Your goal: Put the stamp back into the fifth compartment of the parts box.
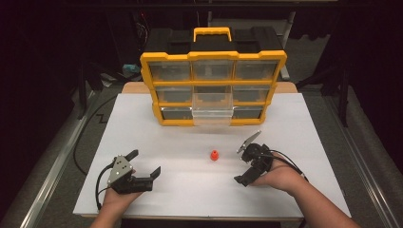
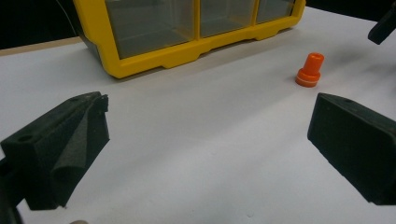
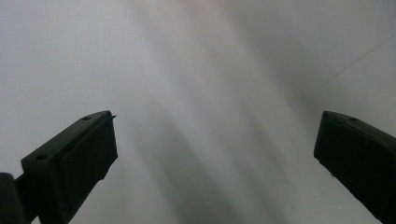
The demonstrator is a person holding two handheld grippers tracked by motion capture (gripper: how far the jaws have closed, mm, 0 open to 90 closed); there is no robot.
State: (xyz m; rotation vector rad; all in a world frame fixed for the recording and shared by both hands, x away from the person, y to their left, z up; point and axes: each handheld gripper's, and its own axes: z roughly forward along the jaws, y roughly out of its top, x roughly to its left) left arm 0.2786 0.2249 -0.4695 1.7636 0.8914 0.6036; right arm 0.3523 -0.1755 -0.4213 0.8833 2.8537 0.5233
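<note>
we find the left gripper and right gripper both spread wide, empty, above the white worktop. an orange peg stands between them, near the yellow drawer organizer.

Drawer contents of the yellow organizer too small and dim to tell in the high view. In the left gripper view its top and left side were cut by the frame edges. Other gripper clipped at upper right. Both forearms cut off at the bottom edge of the high view.
</note>
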